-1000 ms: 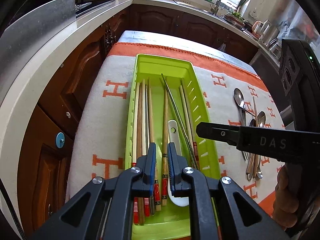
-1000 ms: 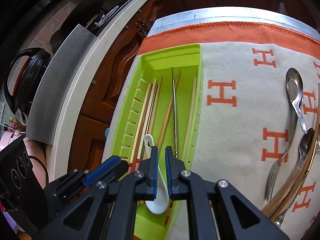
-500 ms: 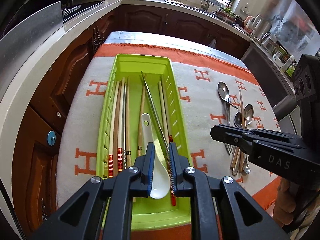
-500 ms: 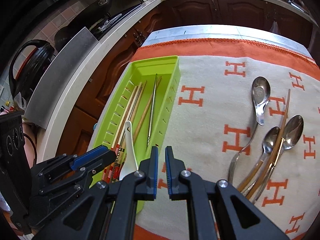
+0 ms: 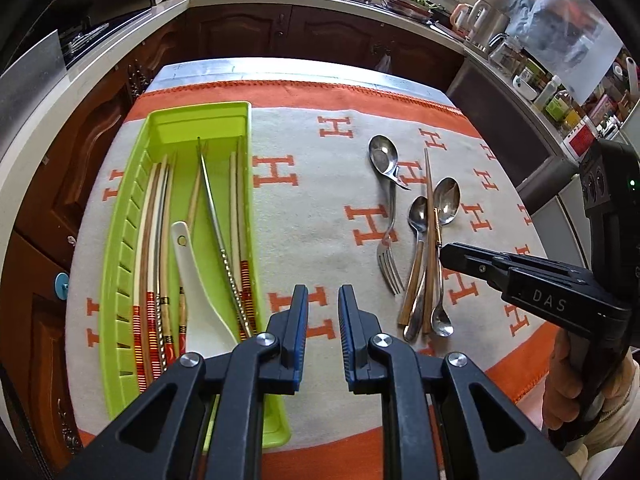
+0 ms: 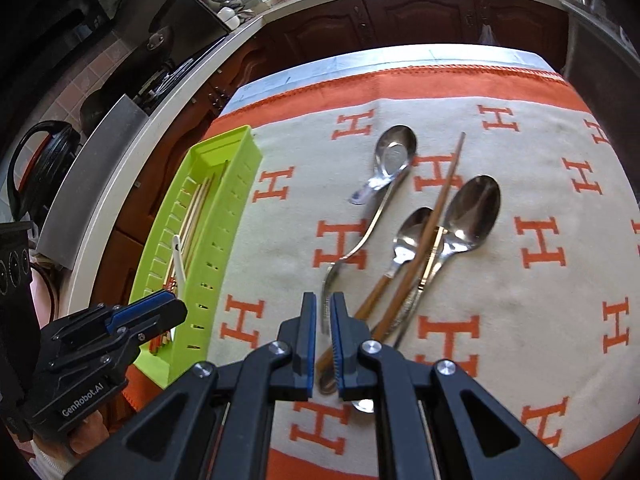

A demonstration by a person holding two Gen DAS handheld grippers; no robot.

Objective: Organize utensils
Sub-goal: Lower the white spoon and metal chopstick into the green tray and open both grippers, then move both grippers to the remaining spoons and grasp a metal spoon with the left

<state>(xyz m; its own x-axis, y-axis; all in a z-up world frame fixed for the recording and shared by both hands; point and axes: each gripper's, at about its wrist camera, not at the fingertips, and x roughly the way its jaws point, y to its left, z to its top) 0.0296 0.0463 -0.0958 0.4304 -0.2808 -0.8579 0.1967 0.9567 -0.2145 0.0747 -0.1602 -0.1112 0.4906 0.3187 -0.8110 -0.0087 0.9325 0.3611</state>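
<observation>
Lime-green plastic, long and narrow with slotted walls, the tray (image 5: 120, 264) lies along the left edge of the cloth (image 5: 316, 216) in the left wrist view. It holds the sorted pieces lengthwise: wooden chopsticks (image 5: 154, 240) with red-banded ends, a thin metal pair (image 5: 218, 228) and a glossy white ceramic spoon (image 5: 196, 300), laid parallel, probably so more will fit. The left gripper (image 5: 323, 300) hovers over bare cloth just right of the tray, its blue-padded jaws a modest gap apart and holding nothing. Farther right, well apart from the tray, the unsorted pile lies loose: a short-handled steel soup spoon (image 5: 383, 156), a fork (image 5: 390, 256), two steel spoons (image 5: 447, 202) and one dark wooden chopstick (image 5: 431, 216) crossing over them. The right gripper (image 5: 444, 250) points its tip at this pile.

From the right wrist view, the right gripper (image 6: 323, 320) hangs low over the near ends of that pile, jaws only narrowly parted and empty; I judge it is lining up on a handle. The fork (image 6: 352, 248) curves toward the gap, with a wood-handled spoon (image 6: 412, 228), the chopstick (image 6: 444, 192) and a large polished spoon (image 6: 476, 204) fanned beside it, overlapping, so lifting one may drag its neighbours. The soup spoon (image 6: 394, 152) sits farthest off. The tray (image 6: 228, 208) shows side-on at left, with the left gripper (image 6: 160, 312) beside its near end. The cloth (image 6: 540, 300) is cream, soft-napped, printed with orange H marks and bordered in orange.
</observation>
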